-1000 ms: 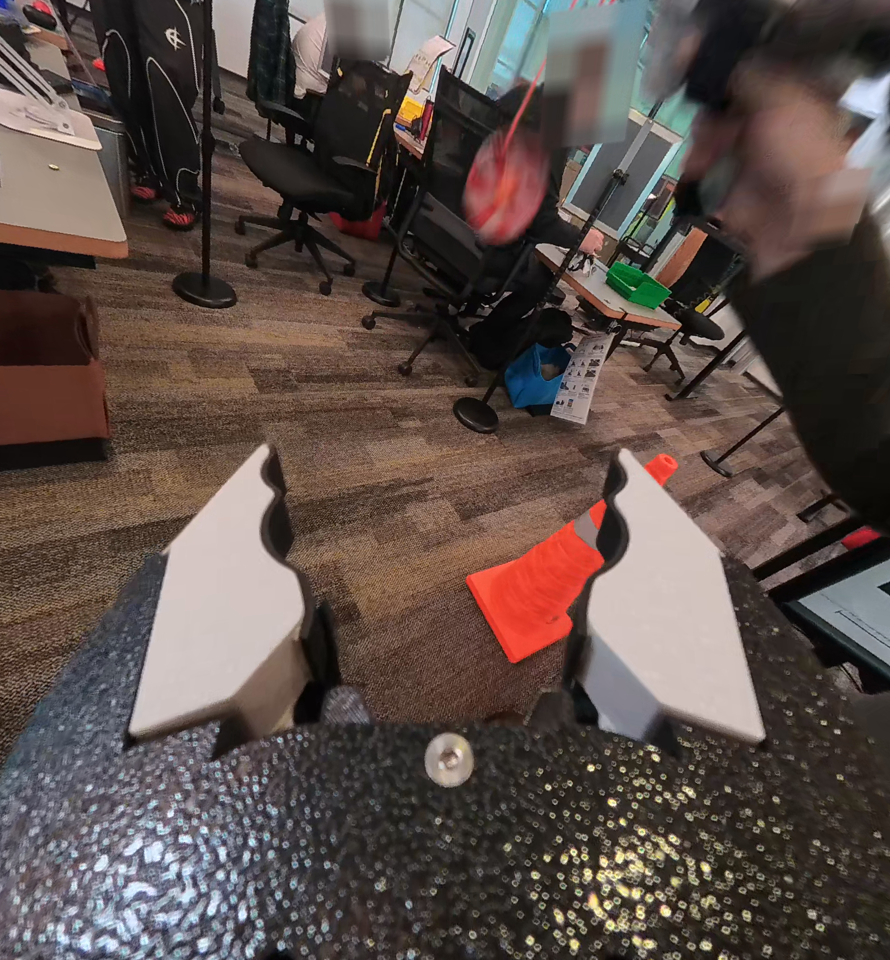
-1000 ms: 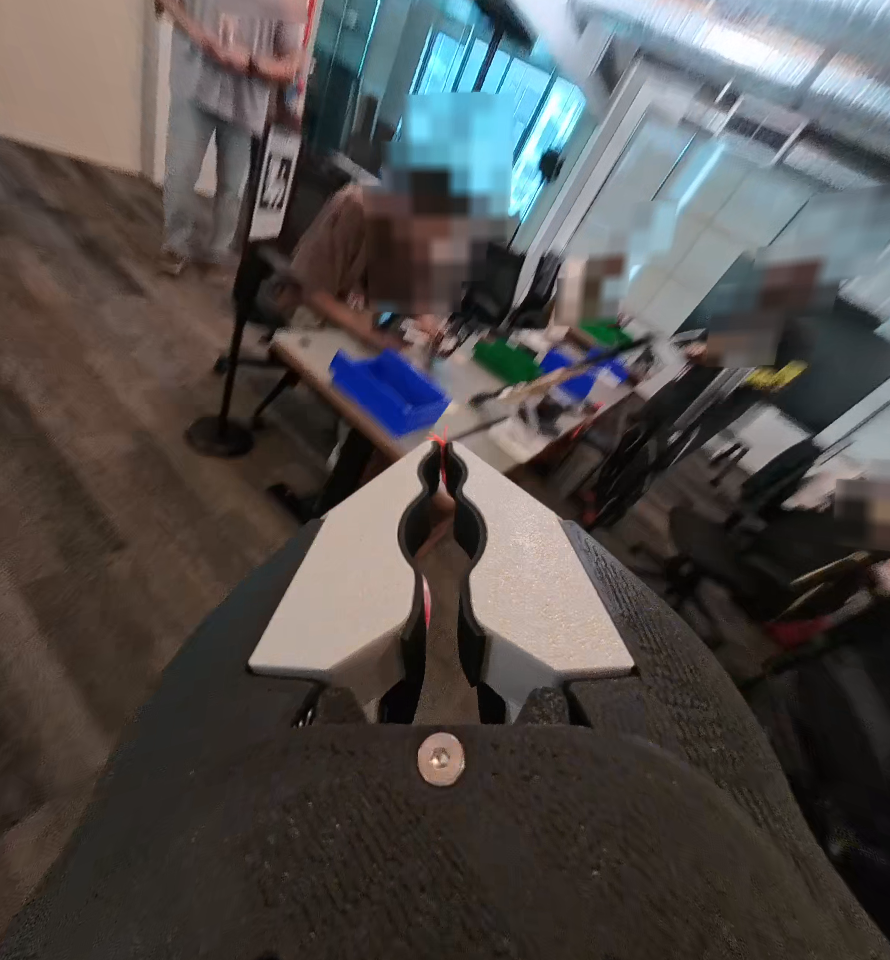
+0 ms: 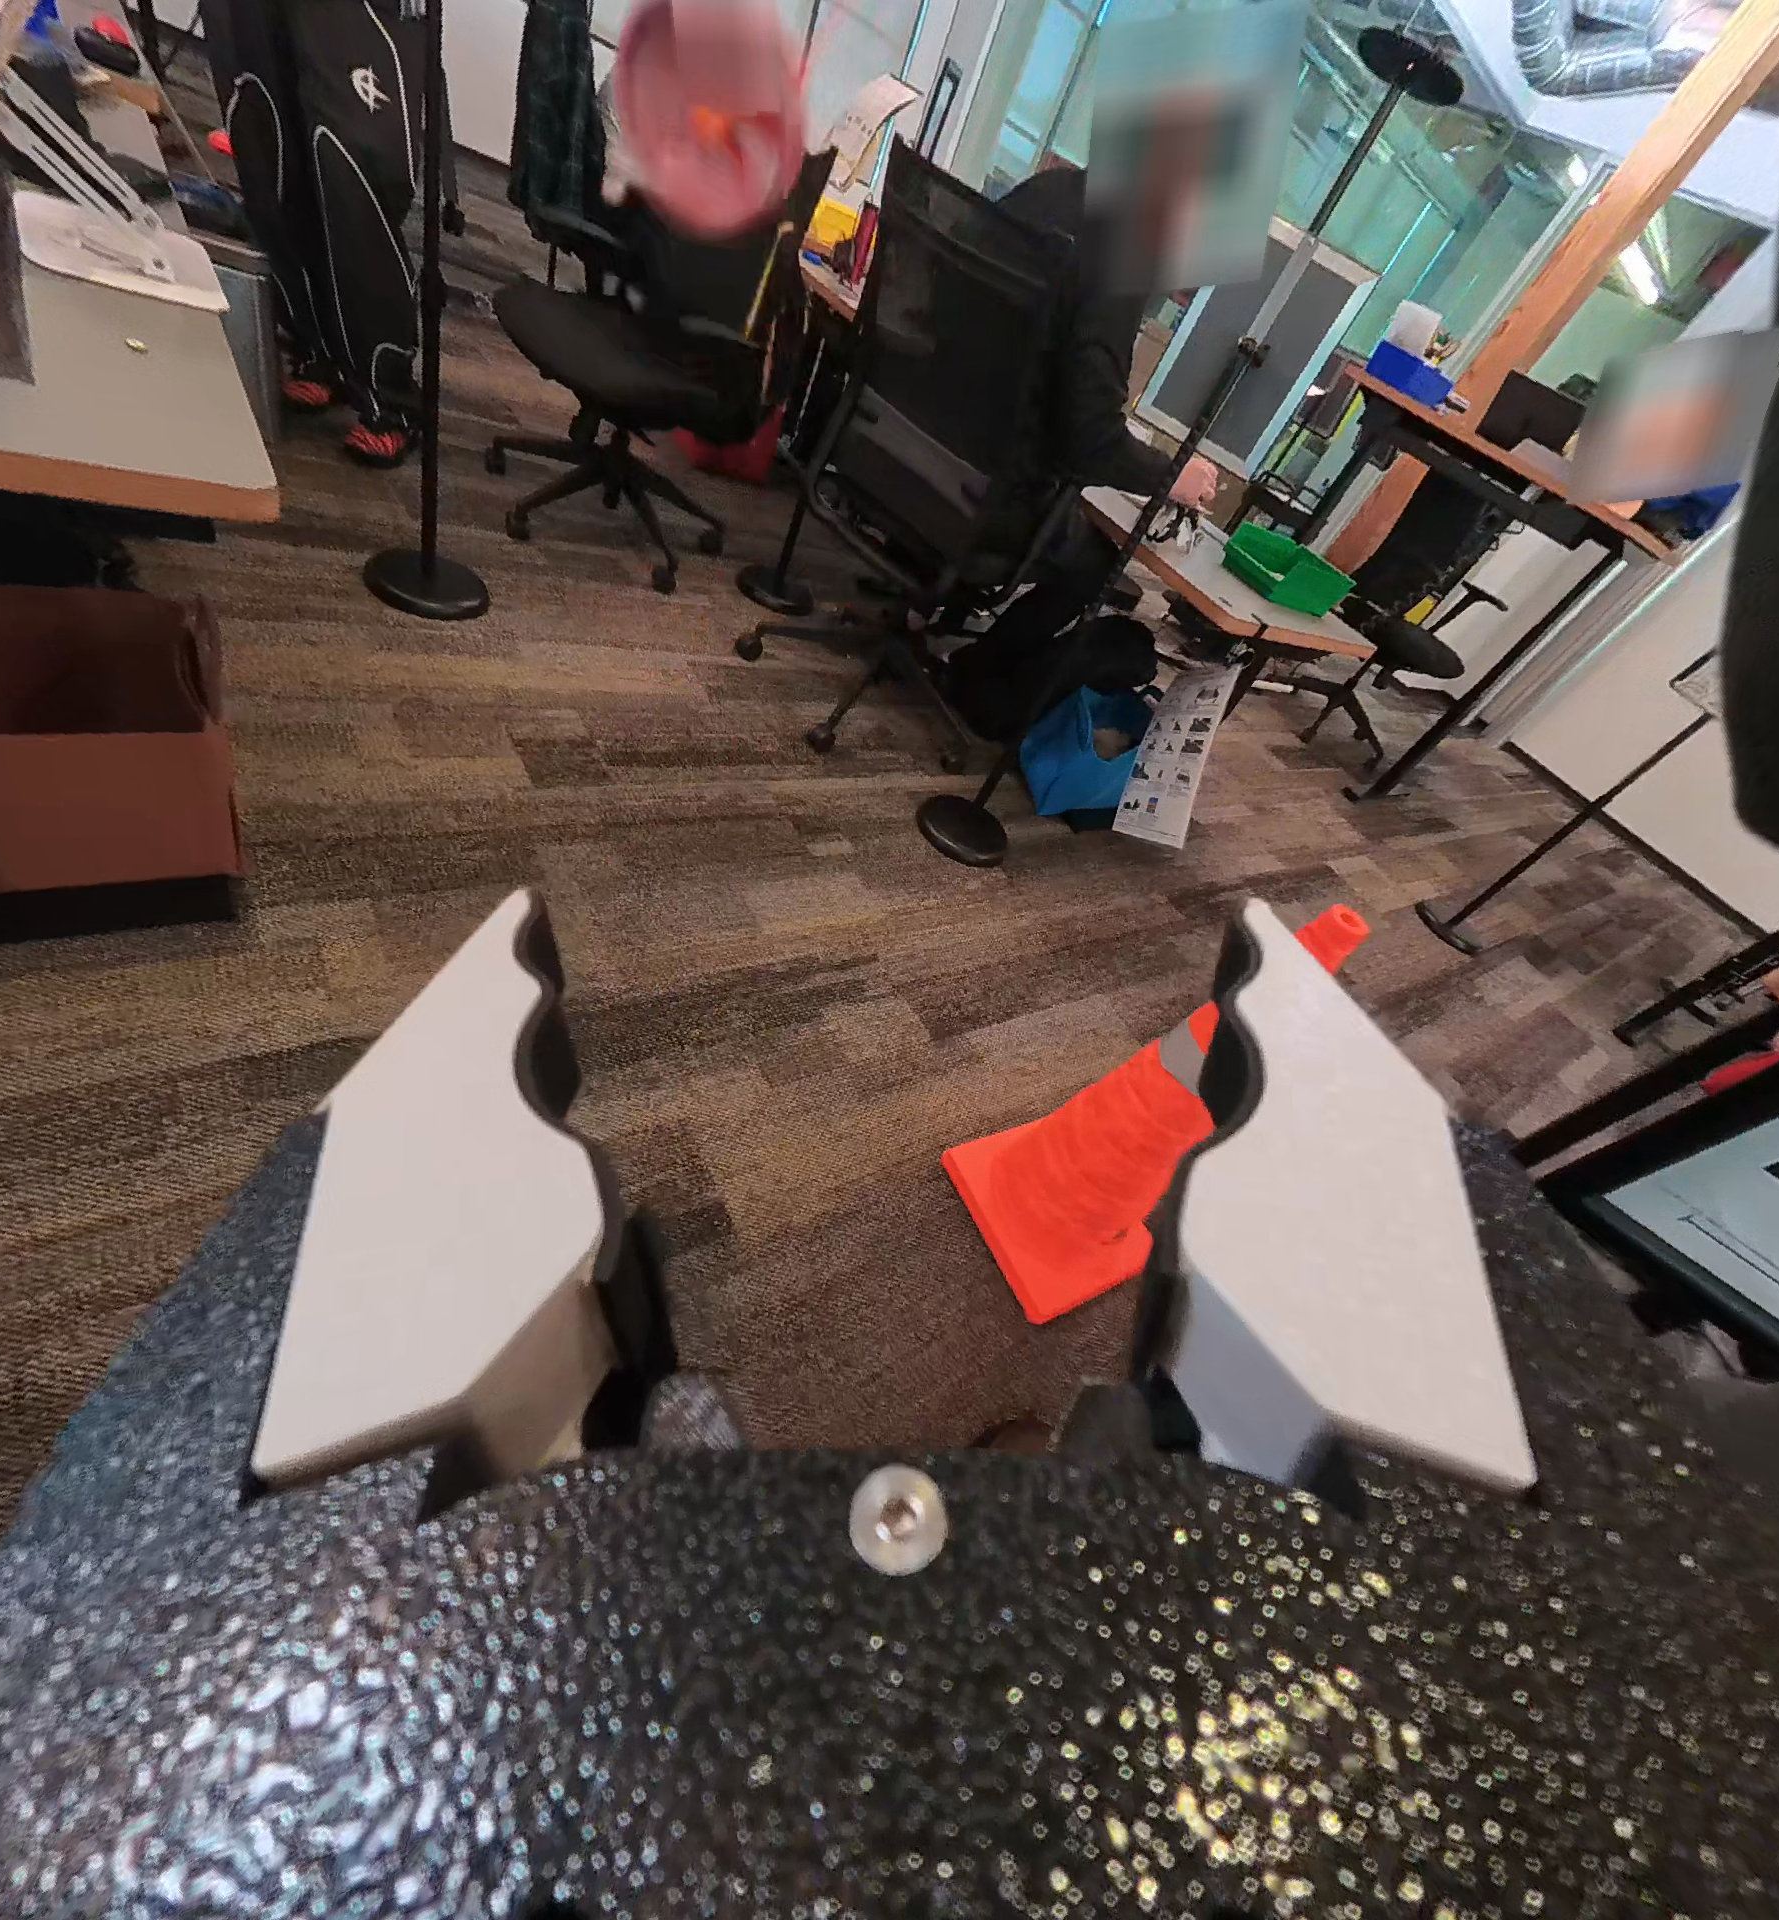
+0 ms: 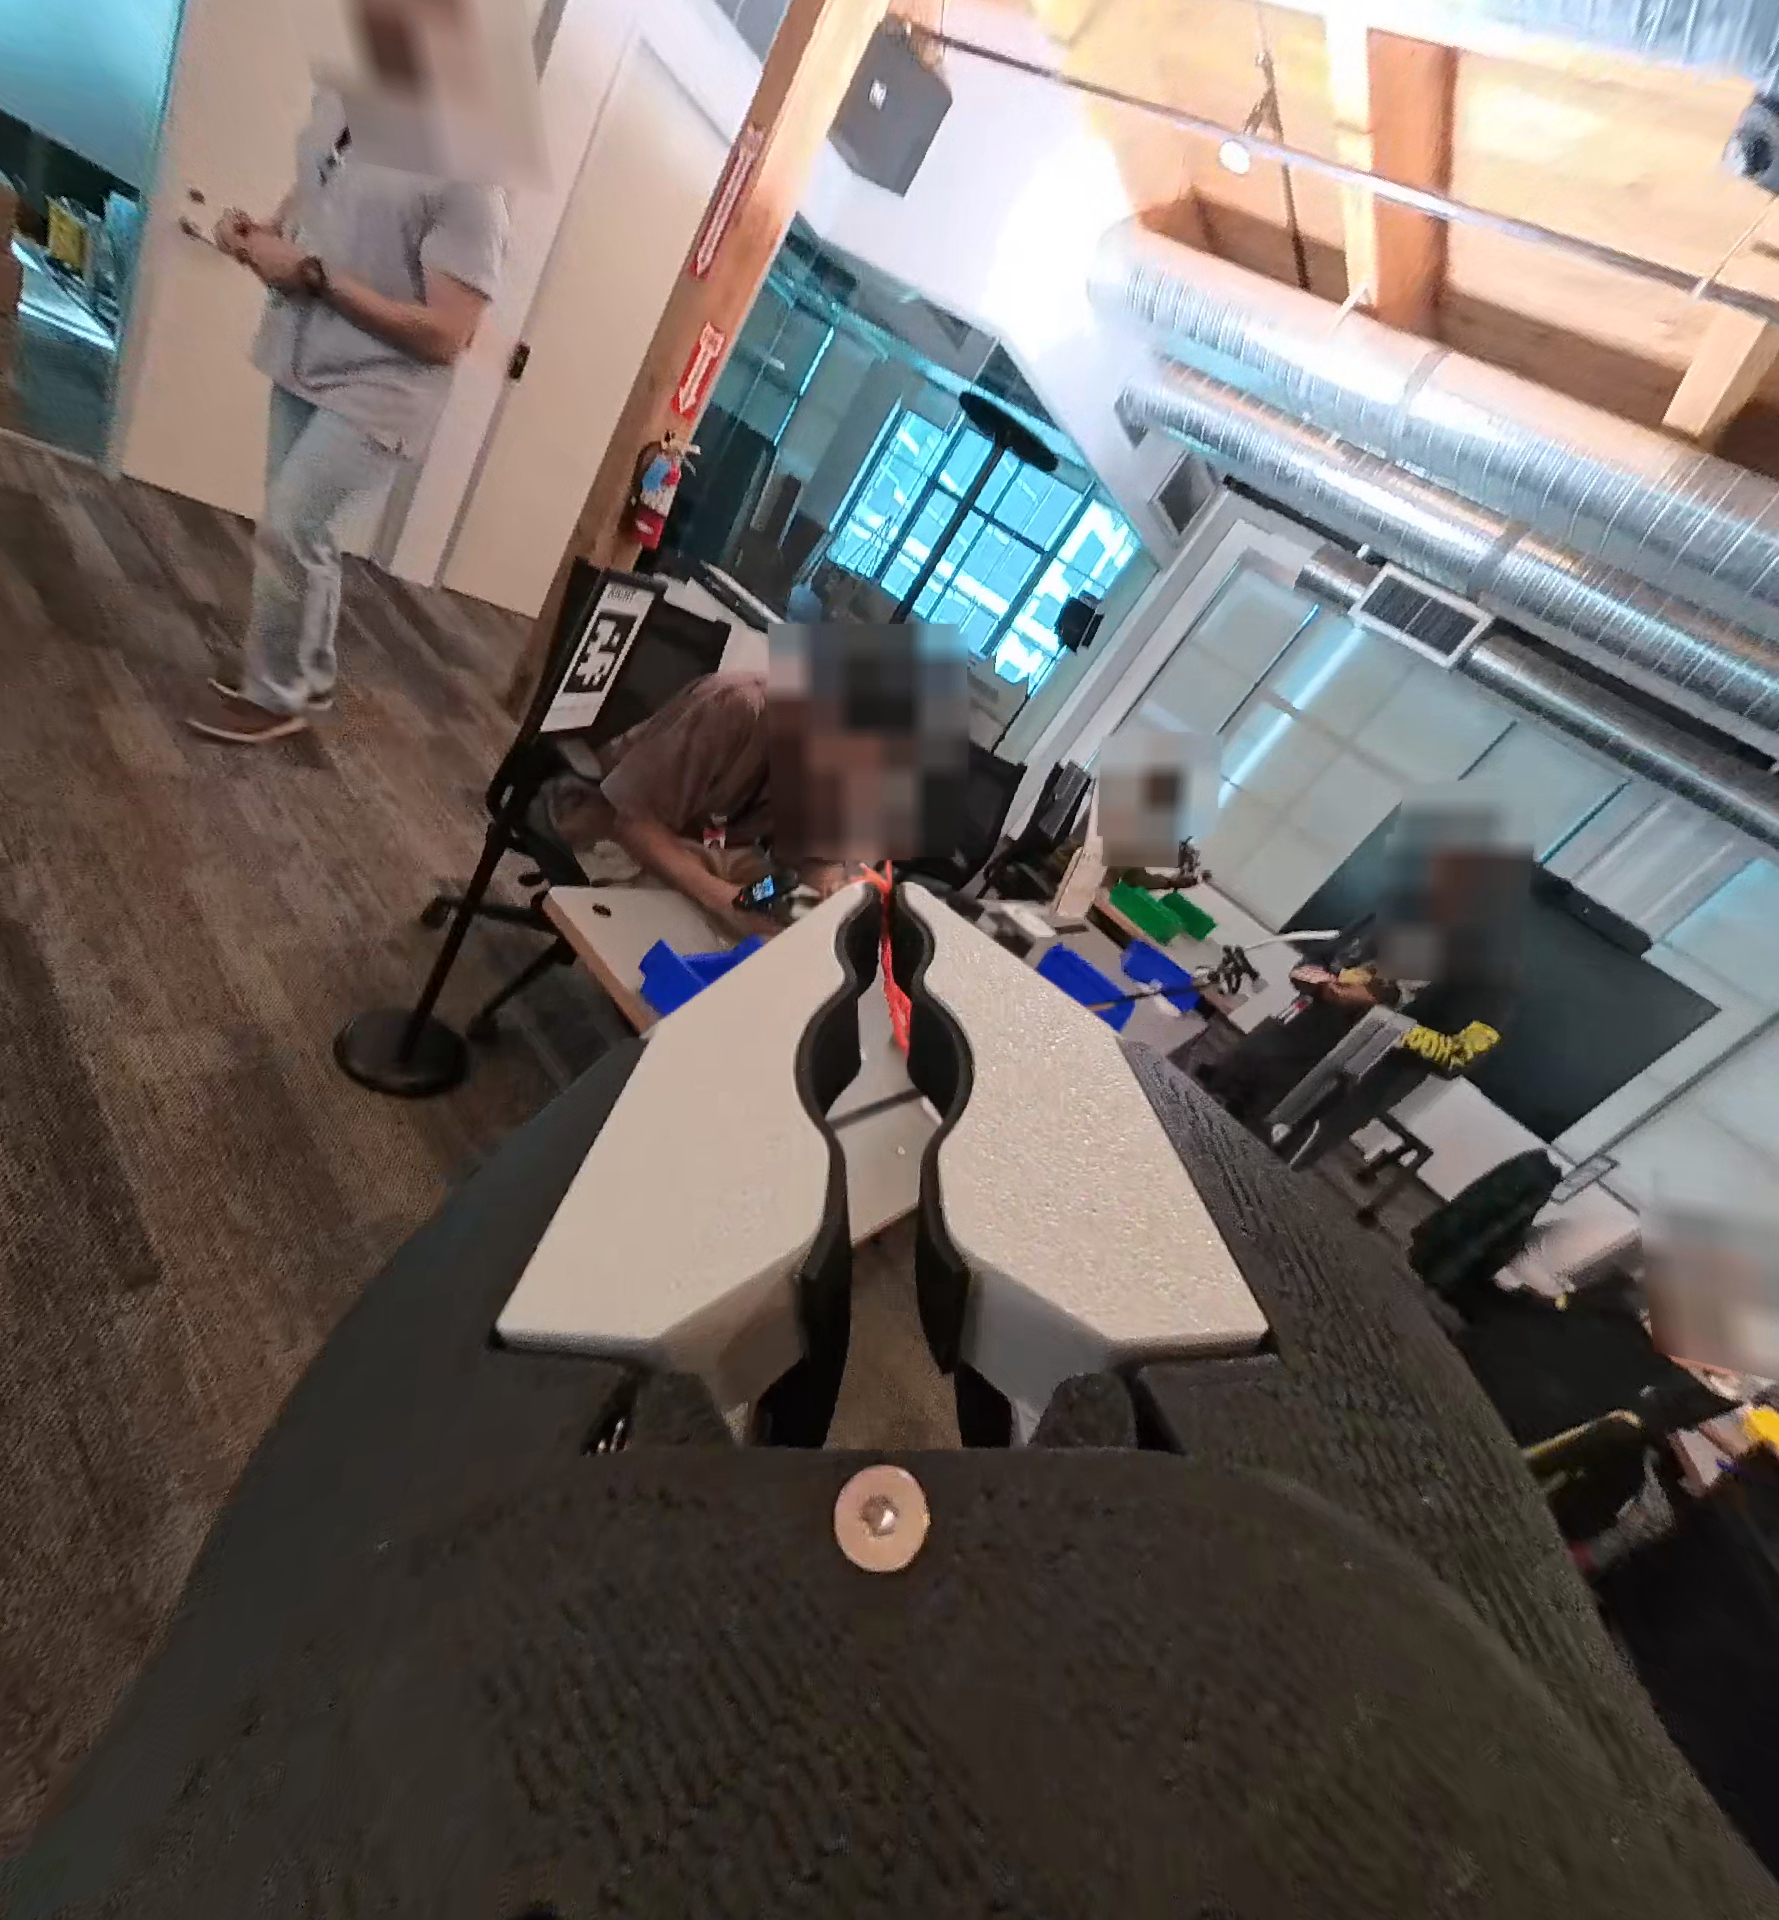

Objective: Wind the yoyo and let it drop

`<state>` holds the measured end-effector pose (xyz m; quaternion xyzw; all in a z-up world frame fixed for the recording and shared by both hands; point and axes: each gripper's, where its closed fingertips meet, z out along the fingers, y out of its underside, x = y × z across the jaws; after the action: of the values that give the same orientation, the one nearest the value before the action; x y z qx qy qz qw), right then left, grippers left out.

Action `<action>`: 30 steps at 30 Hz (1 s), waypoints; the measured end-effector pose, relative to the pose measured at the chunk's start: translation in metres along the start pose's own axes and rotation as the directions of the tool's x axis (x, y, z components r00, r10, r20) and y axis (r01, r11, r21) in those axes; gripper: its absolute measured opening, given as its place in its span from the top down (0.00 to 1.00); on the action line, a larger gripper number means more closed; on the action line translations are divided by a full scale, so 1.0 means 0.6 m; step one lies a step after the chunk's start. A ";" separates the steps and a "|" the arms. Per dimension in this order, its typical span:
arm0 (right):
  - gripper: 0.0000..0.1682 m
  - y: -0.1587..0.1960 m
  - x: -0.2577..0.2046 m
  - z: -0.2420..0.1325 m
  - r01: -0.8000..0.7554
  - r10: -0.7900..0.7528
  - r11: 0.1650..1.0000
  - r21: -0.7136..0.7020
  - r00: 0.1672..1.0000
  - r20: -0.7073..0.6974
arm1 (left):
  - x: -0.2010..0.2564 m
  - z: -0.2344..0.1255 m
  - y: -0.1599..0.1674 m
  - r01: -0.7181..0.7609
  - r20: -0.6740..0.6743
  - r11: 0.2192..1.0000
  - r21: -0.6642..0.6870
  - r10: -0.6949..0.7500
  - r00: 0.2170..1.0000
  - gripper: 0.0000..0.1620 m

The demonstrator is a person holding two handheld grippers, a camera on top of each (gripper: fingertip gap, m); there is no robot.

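Right gripper [image 4: 887,904] pinches the orange string [image 4: 890,982]. Left gripper [image 3: 890,997] is wide open, holding nothing. Red yoyo [image 3: 710,123] swings free, blurry: the drop looks underway.

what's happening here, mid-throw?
A person works a yoyo with two handheld tongs. The right tongs are shut on the orange string. The red yoyo is in the air, blurred, high in the left wrist view. The left tongs are open and empty above the carpet.
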<state>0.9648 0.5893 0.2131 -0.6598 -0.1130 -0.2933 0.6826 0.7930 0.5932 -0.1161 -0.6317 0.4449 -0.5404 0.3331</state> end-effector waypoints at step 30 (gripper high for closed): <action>1.00 0.206 -0.075 0.015 -0.148 0.140 0.976 -0.157 0.988 -0.063 | -0.010 0.009 0.013 -0.020 0.031 0.998 -0.053 0.022 0.999 0.23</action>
<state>0.9987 0.6044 0.0861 -0.7115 -0.0231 -0.2683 0.6490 0.7969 0.5956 -0.1265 -0.6439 0.4603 -0.5152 0.3289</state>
